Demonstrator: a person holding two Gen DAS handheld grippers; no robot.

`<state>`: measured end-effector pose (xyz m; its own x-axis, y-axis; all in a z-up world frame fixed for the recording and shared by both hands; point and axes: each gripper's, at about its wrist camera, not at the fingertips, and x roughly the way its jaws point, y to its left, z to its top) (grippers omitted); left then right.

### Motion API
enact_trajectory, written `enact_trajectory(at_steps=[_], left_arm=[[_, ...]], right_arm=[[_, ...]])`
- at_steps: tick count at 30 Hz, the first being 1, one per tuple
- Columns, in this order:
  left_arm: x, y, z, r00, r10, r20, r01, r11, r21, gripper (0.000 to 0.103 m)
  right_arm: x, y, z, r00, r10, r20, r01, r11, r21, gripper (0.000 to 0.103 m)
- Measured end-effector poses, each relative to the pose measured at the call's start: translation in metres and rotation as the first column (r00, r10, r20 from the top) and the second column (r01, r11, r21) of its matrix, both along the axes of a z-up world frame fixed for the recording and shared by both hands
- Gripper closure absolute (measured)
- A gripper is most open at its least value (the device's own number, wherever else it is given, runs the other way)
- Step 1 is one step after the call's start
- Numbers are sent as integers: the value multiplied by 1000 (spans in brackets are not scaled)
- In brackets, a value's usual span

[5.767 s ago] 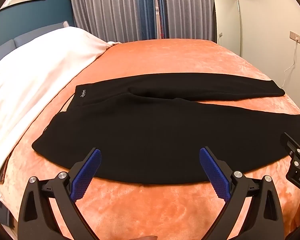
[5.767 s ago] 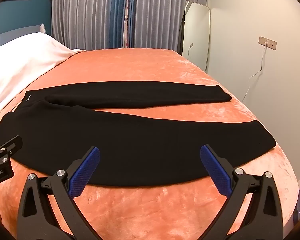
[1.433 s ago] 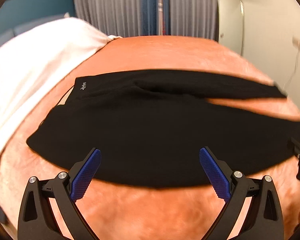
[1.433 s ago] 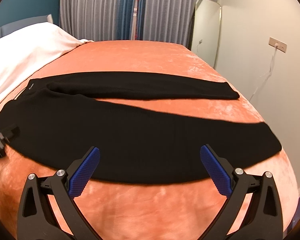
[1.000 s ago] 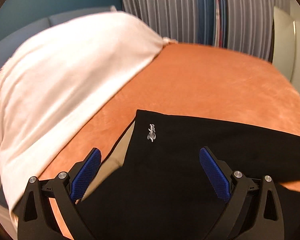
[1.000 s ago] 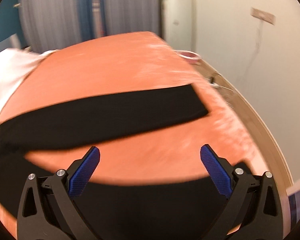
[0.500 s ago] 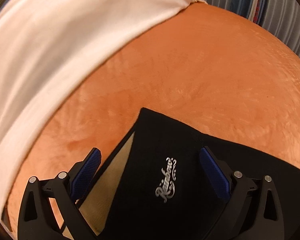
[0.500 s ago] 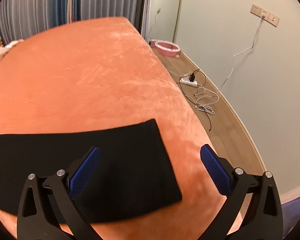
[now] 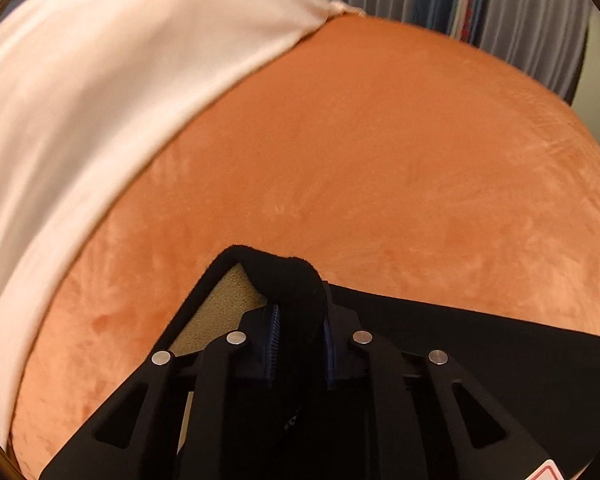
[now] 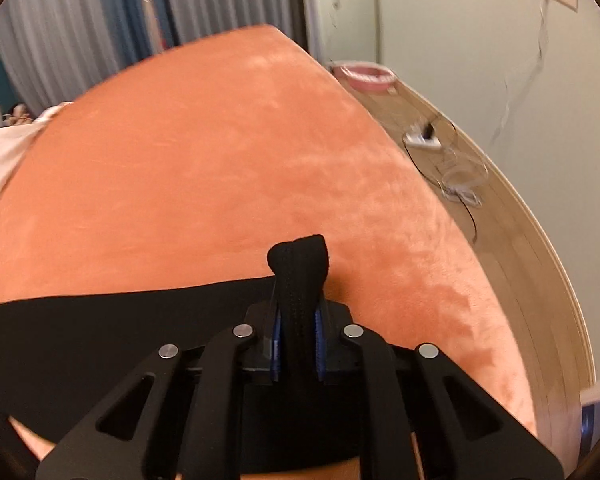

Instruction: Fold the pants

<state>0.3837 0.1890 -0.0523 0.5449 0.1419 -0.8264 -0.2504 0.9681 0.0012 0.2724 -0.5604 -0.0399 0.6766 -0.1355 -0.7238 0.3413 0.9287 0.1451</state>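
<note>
The black pants point(image 9: 480, 352) lie on an orange bedspread point(image 9: 380, 160). My left gripper point(image 9: 298, 328) is shut on the far corner of the waistband point(image 9: 292, 280), which bunches up between the blue pads; the beige lining point(image 9: 236, 300) shows beside it. My right gripper point(image 10: 298, 328) is shut on the far leg's hem point(image 10: 300, 264), pinched into a raised fold. The far leg point(image 10: 120, 320) stretches off to the left in the right wrist view. The near leg is hidden under the grippers.
A white blanket point(image 9: 100, 80) covers the bed's head end on the left. Grey curtains point(image 10: 100, 20) hang behind the bed. On the wooden floor point(image 10: 520, 220) right of the bed lie a power strip with cables point(image 10: 424, 140) and a pink basin point(image 10: 368, 74).
Both grippers have gone from open to shut: the left on the waistband corner, the right on the far leg's hem. The cloth now bunches between the pads.
</note>
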Motion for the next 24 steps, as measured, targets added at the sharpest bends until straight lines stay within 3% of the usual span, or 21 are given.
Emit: enact_trajectory(at_steps=[5, 12, 17, 24], left_arm=[[-72, 12, 67, 986, -44, 159, 62, 992, -113, 89], [-167, 9, 139, 957, -121, 264, 166, 975, -151, 89], [-231, 22, 137, 948, -166, 272, 208, 969, -131, 89], [-313, 40, 71, 978, -157, 140, 175, 976, -133, 88]], right_arm=[[-55, 16, 52, 992, 67, 108, -68, 998, 7, 92], [-151, 23, 96, 974, 130, 188, -131, 991, -6, 92], [-215, 27, 91, 960, 198, 196, -196, 980, -31, 92], [-279, 31, 25, 966, 231, 117, -234, 972, 7, 92]])
